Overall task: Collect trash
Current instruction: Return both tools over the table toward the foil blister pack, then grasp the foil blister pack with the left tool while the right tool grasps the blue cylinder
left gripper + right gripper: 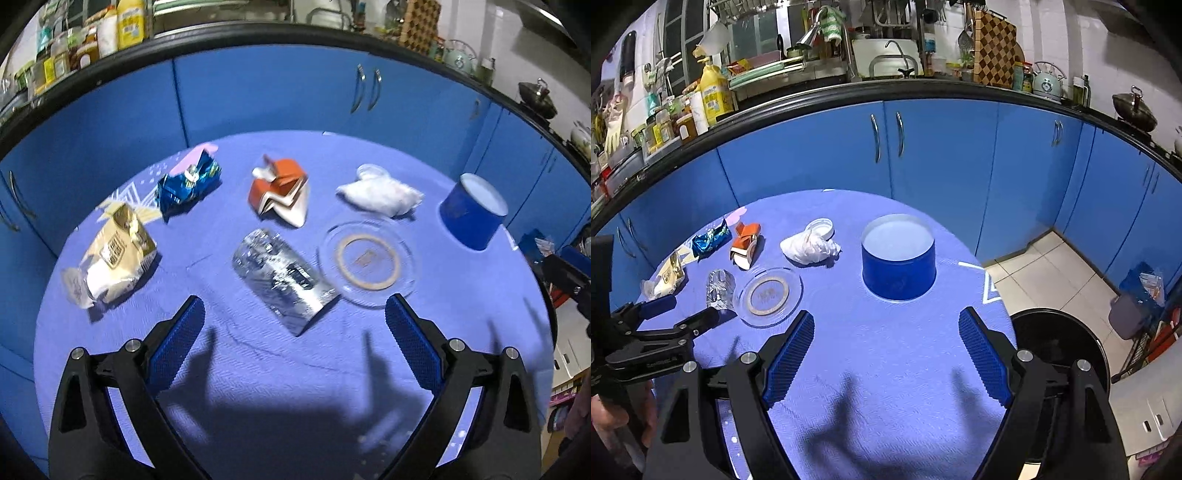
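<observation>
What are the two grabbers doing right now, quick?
Left gripper: open, holding nothing, above the silver wrapper.
Right gripper: open, holding nothing, in front of the blue tub.

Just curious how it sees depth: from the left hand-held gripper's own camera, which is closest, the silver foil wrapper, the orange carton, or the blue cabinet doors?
1. Silver foil wrapper, just ahead, centre.
2. Orange carton, behind it.
3. Blue cabinet doors, beyond the table.

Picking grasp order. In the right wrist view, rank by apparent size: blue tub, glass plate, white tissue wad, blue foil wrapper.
1. blue tub, clearly largest
2. glass plate
3. white tissue wad, close to the plate, so this order is unsure
4. blue foil wrapper, smallest, though it lies farthest away
</observation>
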A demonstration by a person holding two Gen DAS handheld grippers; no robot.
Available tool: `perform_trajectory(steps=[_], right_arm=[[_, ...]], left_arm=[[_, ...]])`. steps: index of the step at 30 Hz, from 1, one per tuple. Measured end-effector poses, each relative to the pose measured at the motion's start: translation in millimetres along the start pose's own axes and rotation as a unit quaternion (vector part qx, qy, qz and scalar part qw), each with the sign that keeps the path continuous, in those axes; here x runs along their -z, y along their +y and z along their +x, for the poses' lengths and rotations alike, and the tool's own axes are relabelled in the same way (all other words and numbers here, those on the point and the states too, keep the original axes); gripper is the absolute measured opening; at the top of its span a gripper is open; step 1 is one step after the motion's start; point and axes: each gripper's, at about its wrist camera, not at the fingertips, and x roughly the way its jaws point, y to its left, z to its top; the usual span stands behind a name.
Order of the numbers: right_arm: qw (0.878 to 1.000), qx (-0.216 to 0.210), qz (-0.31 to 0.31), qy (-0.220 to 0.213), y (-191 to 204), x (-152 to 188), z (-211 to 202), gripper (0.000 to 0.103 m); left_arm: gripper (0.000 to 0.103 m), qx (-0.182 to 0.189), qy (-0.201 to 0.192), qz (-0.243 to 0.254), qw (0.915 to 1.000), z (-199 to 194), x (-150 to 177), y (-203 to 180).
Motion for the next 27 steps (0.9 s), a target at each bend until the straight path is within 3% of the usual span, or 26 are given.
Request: perform_trajectory(steps=[6, 17, 24, 27], right_arm=[[1.000, -0.004, -0.004, 0.012, 5, -4, 20, 0.079], [1.000, -0.010, -0.010, 0.025, 9, -25, 64, 0.079], [0.999, -0.007, -0.009, 0.035, 7, -36, 93, 0.079], [0.999, -0.003, -0.005, 0.037, 4, -39, 103, 0.079]], left_arm=[[0.085, -0.008, 0.015, -0.004, 0.9998, 19, -1, 11], [0.064, 0.015, 0.017, -0.021, 0.9995, 35, -16, 30], [0.064, 0.030, 0.021, -0.028, 0.9989, 40, -21, 35], [0.077, 0.037, 0.021, -0.039, 0.9983, 41, -24, 39]])
